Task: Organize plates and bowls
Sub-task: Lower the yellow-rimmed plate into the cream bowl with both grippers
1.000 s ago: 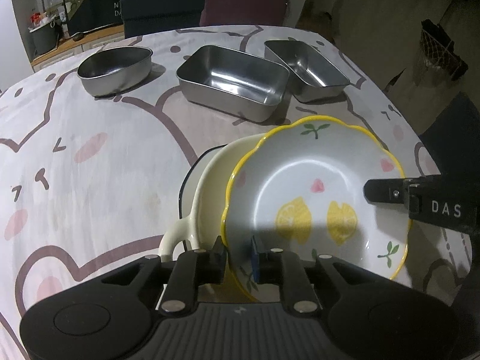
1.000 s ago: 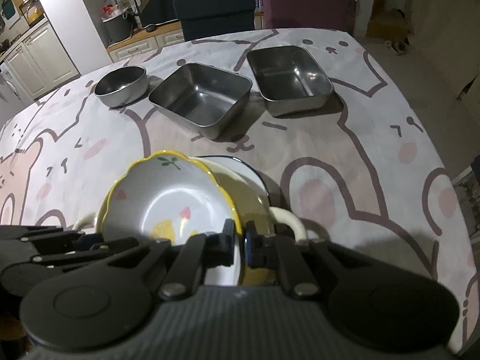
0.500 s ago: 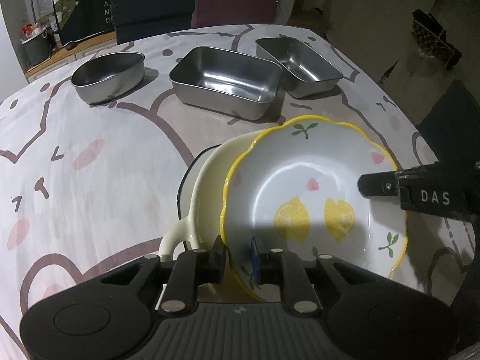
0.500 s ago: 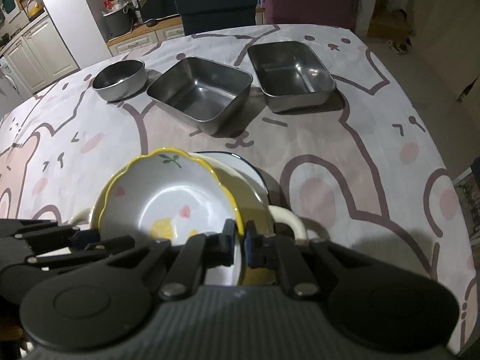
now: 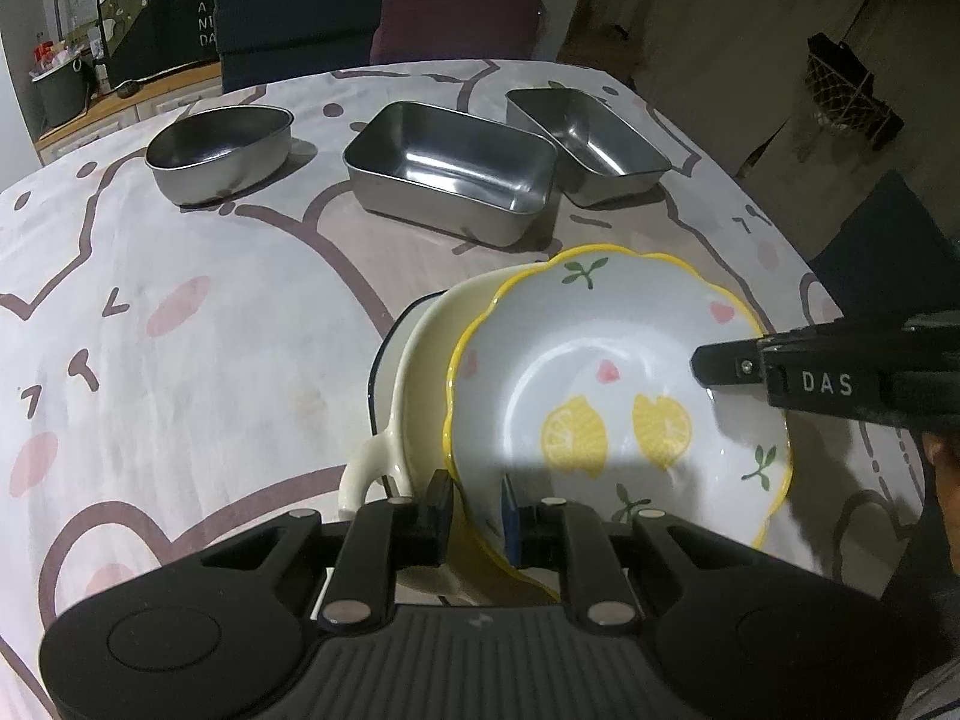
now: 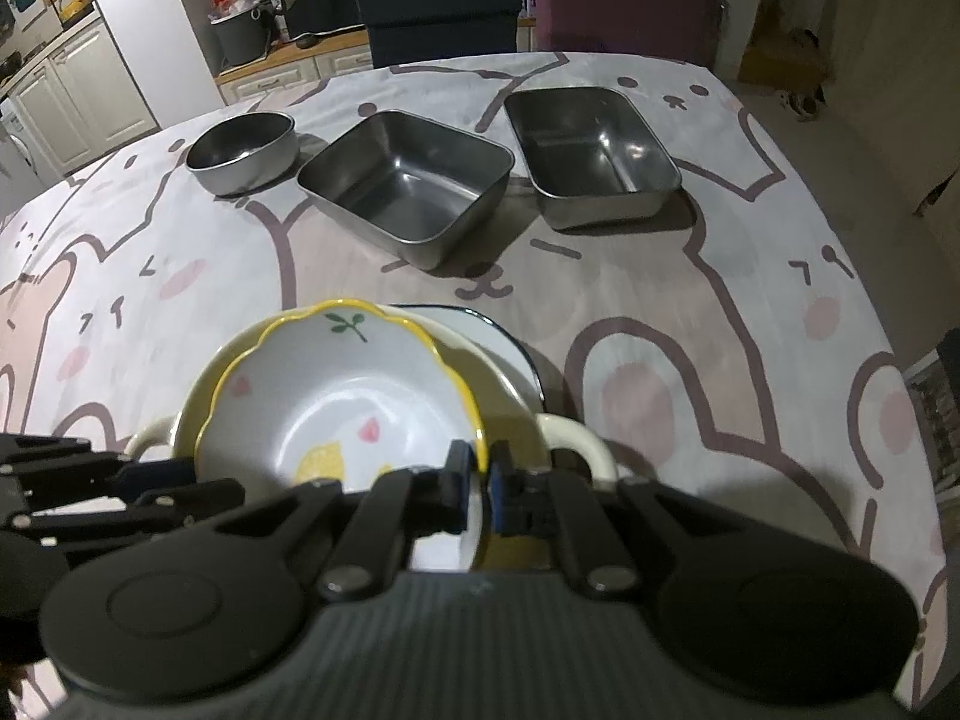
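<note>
Lemon bowl (image 5: 606, 396) print clear left view; right view half-hidden.

White lemon-print bowl (image 5: 618, 396) (yellow-rimmed) inside cream bowl (image 5: 420, 360).

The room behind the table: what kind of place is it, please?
Probably a home dining area beside a kitchen: white panelled kitchen cabinets, upholstered dark blue chair at the table, and a cartoon-animal printed tablecloth on it.

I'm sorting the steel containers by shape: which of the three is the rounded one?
The steel bowl at the left end of the row has curved walls; the two steel trays are rectangular.
</note>
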`<control>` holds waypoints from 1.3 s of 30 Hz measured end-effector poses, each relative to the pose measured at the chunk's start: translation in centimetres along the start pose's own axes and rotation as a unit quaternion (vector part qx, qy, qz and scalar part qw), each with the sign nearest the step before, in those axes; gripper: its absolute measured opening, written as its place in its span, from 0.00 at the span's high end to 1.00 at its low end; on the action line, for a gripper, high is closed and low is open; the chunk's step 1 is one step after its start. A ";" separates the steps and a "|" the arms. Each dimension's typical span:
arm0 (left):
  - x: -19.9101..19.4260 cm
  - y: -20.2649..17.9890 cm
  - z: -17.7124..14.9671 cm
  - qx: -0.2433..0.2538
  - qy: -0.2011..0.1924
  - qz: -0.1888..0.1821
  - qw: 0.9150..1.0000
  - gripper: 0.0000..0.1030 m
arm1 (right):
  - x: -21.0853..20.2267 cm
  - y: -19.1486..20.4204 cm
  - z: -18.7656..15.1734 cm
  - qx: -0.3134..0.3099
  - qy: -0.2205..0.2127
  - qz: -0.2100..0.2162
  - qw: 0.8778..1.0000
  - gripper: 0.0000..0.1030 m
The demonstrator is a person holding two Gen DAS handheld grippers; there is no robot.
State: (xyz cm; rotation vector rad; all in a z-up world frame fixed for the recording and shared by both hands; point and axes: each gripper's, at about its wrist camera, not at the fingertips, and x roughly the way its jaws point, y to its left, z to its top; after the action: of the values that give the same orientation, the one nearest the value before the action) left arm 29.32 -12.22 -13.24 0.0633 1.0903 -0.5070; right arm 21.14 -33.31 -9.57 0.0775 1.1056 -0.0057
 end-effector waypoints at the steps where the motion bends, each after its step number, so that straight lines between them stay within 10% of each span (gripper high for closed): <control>1: -0.1 0.1 0.0 0.000 0.000 -0.001 1.000 0.82 | 0.0 0.0 0.0 0.000 0.001 0.001 1.000 0.92; 39: -3.0 0.0 0.8 -0.013 -0.038 -0.041 0.998 0.81 | 3.4 -1.9 0.5 0.067 0.069 0.053 0.994 0.89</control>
State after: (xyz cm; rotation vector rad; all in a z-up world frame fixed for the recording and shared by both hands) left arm 28.93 -11.33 -10.32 -0.0229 1.0272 -0.5641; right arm 23.08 -35.11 -12.52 0.2589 1.2373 0.0207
